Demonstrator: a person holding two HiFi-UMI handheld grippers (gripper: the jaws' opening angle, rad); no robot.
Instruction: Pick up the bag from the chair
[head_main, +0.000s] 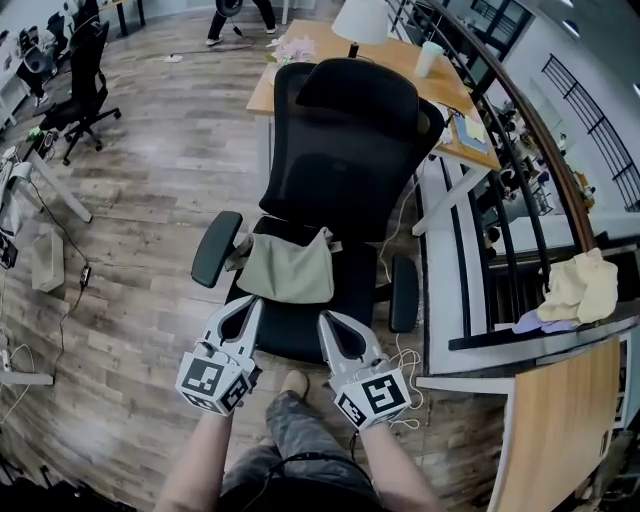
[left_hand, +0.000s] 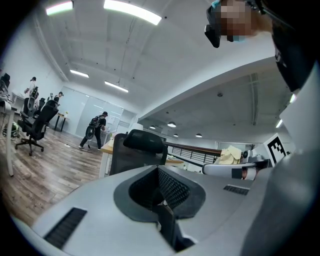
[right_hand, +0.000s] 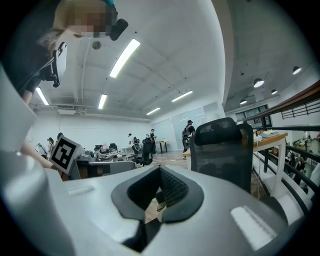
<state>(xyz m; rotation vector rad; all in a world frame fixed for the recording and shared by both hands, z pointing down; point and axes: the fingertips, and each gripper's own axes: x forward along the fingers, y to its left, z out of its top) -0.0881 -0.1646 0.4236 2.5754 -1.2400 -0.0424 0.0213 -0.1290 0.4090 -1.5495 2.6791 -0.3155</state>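
Observation:
An olive-green bag (head_main: 290, 270) lies on the seat of a black mesh office chair (head_main: 345, 150), its strap resting against the backrest. My left gripper (head_main: 254, 303) is shut and empty, its tips just short of the bag's near left corner. My right gripper (head_main: 325, 319) is also shut and empty, at the seat's front edge below the bag's right side. In the left gripper view the closed jaws (left_hand: 161, 202) point level toward the chair's back (left_hand: 137, 152). In the right gripper view the closed jaws (right_hand: 159, 196) face the chair's back (right_hand: 225, 150). Neither gripper view shows the bag.
A wooden desk (head_main: 320, 45) with a lamp and a cup (head_main: 428, 58) stands behind the chair. A dark railing (head_main: 520, 110) runs along the right, with a yellow cloth (head_main: 580, 285) on it. Another black chair (head_main: 85, 70) stands far left. Cables lie on the floor (head_main: 130, 200).

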